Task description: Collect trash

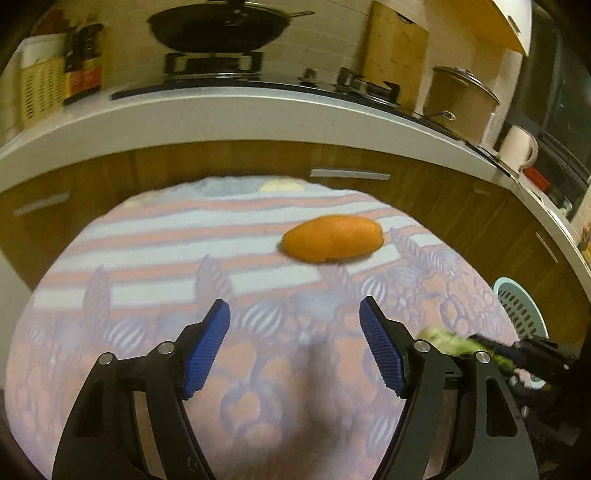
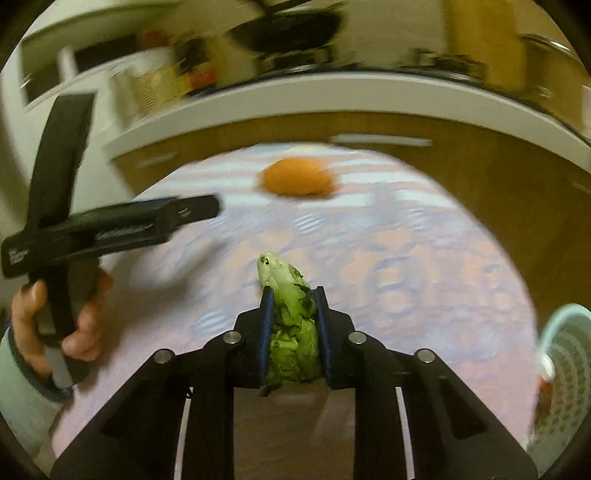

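Note:
An orange peel (image 1: 332,238) lies on the patterned tablecloth (image 1: 166,266), ahead and a little right of my left gripper (image 1: 293,312), which is open and empty above the cloth. The peel also shows in the right wrist view (image 2: 297,181), far ahead. My right gripper (image 2: 293,295) is shut on a wilted green vegetable scrap (image 2: 291,332) and holds it above the cloth (image 2: 406,258). The scrap (image 1: 454,341) and the right gripper (image 1: 476,341) show low at the right in the left wrist view. The left gripper (image 2: 207,208) shows at the left in the right wrist view.
A pale blue slotted basket (image 1: 517,310) stands past the table's right edge; it also shows in the right wrist view (image 2: 565,365). Behind the table runs a wooden cabinet front (image 1: 258,158) under a white counter with a black wok (image 1: 218,27), a pot (image 1: 461,99) and a white kettle (image 1: 517,147).

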Available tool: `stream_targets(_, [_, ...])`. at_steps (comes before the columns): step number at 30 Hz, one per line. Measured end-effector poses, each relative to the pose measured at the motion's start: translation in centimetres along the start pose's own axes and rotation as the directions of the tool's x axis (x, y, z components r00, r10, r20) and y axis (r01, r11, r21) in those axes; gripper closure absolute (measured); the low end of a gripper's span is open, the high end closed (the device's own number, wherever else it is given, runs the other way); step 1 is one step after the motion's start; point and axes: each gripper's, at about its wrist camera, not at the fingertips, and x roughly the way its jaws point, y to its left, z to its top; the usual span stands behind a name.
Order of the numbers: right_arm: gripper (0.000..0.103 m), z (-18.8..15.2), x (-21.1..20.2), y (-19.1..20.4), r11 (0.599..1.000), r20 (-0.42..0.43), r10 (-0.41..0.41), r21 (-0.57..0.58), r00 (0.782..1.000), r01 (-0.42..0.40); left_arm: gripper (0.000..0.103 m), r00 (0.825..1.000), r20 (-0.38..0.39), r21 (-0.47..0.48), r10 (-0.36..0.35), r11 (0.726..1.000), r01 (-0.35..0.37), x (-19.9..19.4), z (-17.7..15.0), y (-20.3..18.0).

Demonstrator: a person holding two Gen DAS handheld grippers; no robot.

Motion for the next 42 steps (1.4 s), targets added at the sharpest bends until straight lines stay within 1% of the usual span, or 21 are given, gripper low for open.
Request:
stream_targets(3, [0.085, 0.0, 0.2, -1.8, 0.996, -0.006, -0.018, 0.088, 1.000, 0.019, 0.030, 1.000, 0.006, 0.040, -0.017, 0.999, 0.017, 1.5, 1.7, -0.6])
stream_targets(4, [0.085, 0.1, 0.2, -2.2, 0.994, 0.000, -0.026, 0.107, 1.000, 0.026, 0.028, 1.000, 0.010, 0.052, -0.020, 0.998, 0.020, 1.9, 2.1, -0.7])
stream_targets(7, [0.085, 0.0, 0.2, -2.9, 0.990, -0.001, -0.021, 0.137, 1.000, 0.021, 0.027, 1.000, 0.014, 0.100, -0.009, 0.995, 0.008, 3.9, 3.7, -0.9])
stream_targets(8, [0.085, 0.0, 0.2, -3.0, 0.990, -0.005, -0.014, 0.142, 1.000, 0.015, 0.027, 1.000, 0.010, 0.109, -0.015, 0.994, 0.014, 4.4, 4.0, -1.0])
stream_targets(11, [0.085, 0.0, 0.3, -3.1, 0.989, -0.012, 0.003, 0.145, 1.000, -0.001, 0.027, 0.998, -0.027, 0.143, -0.059, 0.988, 0.063, 6.1, 4.6, -1.3])
stream_targets(13, [0.085, 0.1, 0.4, -3.2, 0.989, -0.013, 0.008, 0.147, 1.000, -0.006, 0.027, 0.994, -0.065, 0.188, -0.091, 0.977, 0.102, 7.0, 4.8, -2.0])
stream_targets(15, [0.085, 0.2, 0.6, -3.1, 0.988, -0.014, 0.011, 0.151, 1.000, -0.009, 0.027, 0.993, -0.078, 0.235, -0.090, 0.966, 0.106, 7.5, 4.7, -2.7])
stream_targets(17, [0.085, 0.2, 0.5, -3.2, 0.988, -0.013, 0.013, 0.157, 1.000, -0.011, 0.027, 0.992, -0.095, 0.258, -0.083, 0.960, 0.105, 7.9, 4.6, -3.2])
stream_targets(21, [0.085, 0.1, 0.6, -3.3, 0.987, -0.015, 0.014, 0.157, 1.000, -0.011, 0.055, 0.991, -0.108, 0.279, -0.080, 0.954, 0.107, 8.1, 4.2, -3.6])
stream_targets(22, [0.085, 0.1, 0.6, -3.3, 0.988, -0.016, 0.012, 0.155, 1.000, -0.009, 0.059, 0.992, -0.106, 0.281, -0.072, 0.954, 0.099, 8.1, 4.0, -3.6])
stream_targets(23, [0.085, 0.1, 0.6, -3.2, 0.989, -0.015, 0.008, 0.151, 1.000, -0.006, 0.060, 0.992, -0.105, 0.282, -0.071, 0.954, 0.099, 8.1, 4.1, -3.7])
stream_targets(24, [0.085, 0.1, 0.6, -3.1, 0.989, -0.014, 0.002, 0.145, 1.000, 0.000, 0.066, 0.992, -0.101, 0.279, -0.073, 0.955, 0.099, 8.0, 4.1, -3.7])
stream_targets(25, [0.085, 0.1, 0.6, -3.0, 0.990, -0.012, -0.003, 0.140, 1.000, 0.005, 0.075, 0.992, -0.097, 0.276, -0.075, 0.956, 0.099, 8.0, 4.1, -3.7])
stream_targets(28, [0.085, 0.1, 0.4, -2.7, 0.991, -0.003, -0.006, 0.132, 1.000, 0.006, 0.087, 0.993, -0.088, 0.257, -0.079, 0.961, 0.099, 7.6, 4.0, -3.8])
stream_targets(31, [0.085, 0.0, 0.1, -2.5, 0.992, 0.015, -0.010, 0.128, 1.000, 0.008, 0.091, 0.990, -0.073, 0.210, -0.120, 0.969, 0.133, 6.4, 3.6, -3.8])
stream_targets(33, [0.085, -0.1, -0.1, -2.5, 0.992, 0.025, -0.012, 0.128, 1.000, 0.009, 0.092, 0.991, -0.064, 0.195, -0.118, 0.972, 0.128, 5.5, 3.2, -3.9])
stream_targets(35, [0.085, -0.2, -0.3, -2.5, 0.991, 0.022, -0.019, 0.131, 1.000, 0.016, 0.092, 0.993, -0.058, 0.170, -0.104, 0.979, 0.113, 4.2, 2.6, -4.1])
stream_targets(37, [0.085, -0.4, -0.7, -2.4, 0.989, 0.015, -0.048, 0.141, 0.999, 0.046, 0.092, 0.995, -0.064, 0.135, -0.076, 0.987, 0.084, 3.1, 1.9, -4.1])
stream_targets(39, [0.085, -0.9, -1.2, -2.3, 0.986, 0.011, -0.061, 0.157, 0.998, 0.058, 0.092, 0.996, -0.082, 0.066, -0.038, 0.997, 0.044, 1.6, 0.8, -3.7])
stream_targets(42, [0.085, -1.5, -2.1, -1.4, 0.982, 0.013, -0.121, 0.151, 0.993, 0.117, 0.092, 0.995, -0.104, -0.007, -0.015, 1.000, 0.014, -0.1, -1.2, -3.1])
